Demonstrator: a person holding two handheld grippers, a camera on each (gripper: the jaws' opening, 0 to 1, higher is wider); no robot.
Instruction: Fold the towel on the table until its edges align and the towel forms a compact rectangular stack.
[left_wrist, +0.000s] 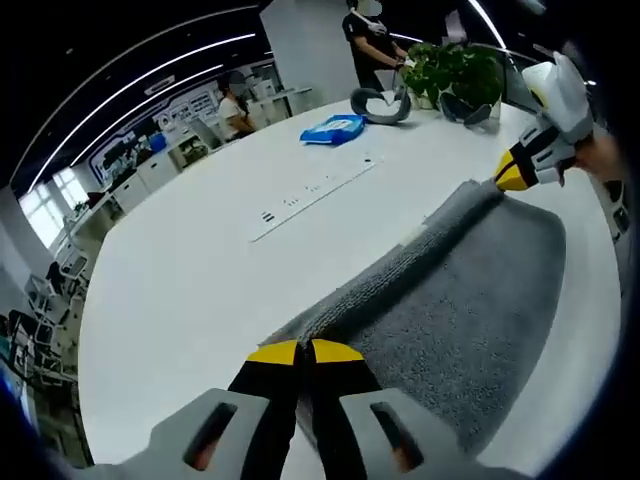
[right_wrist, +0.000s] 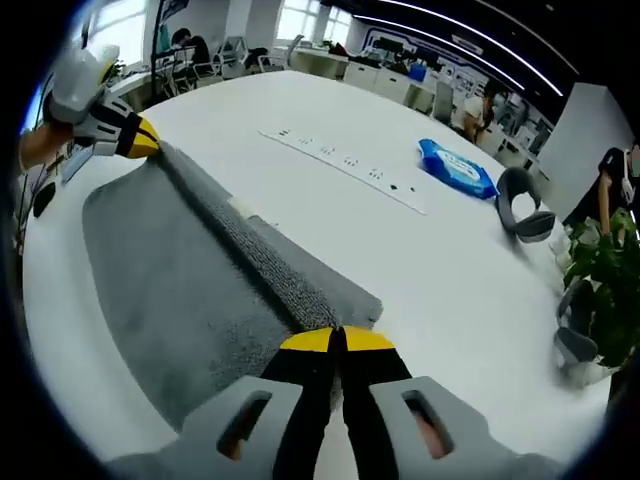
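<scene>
Pinching folded towel (left_wrist: 470, 300) edge, left hand-held gripper (left_wrist: 305, 352) and right hand-held gripper (right_wrist: 337, 341) both clamped; first fold laid (more folds left).

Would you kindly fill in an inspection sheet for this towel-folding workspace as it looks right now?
Surface: white table, smooth, with an inset socket strip.
Job's things: grey towel, partly folded, one edge doubled over into a raised ridge.
Clutter: blue wipes pack; grey headset; potted plant at the far edge.
Grippers: left tongs shut on the towel's near corner; right tongs shut on the opposite corner of the same folded edge.
Cables: nothing seen.
Surroundings: open office, desks, windows, several people standing or seated beyond the table.
</scene>
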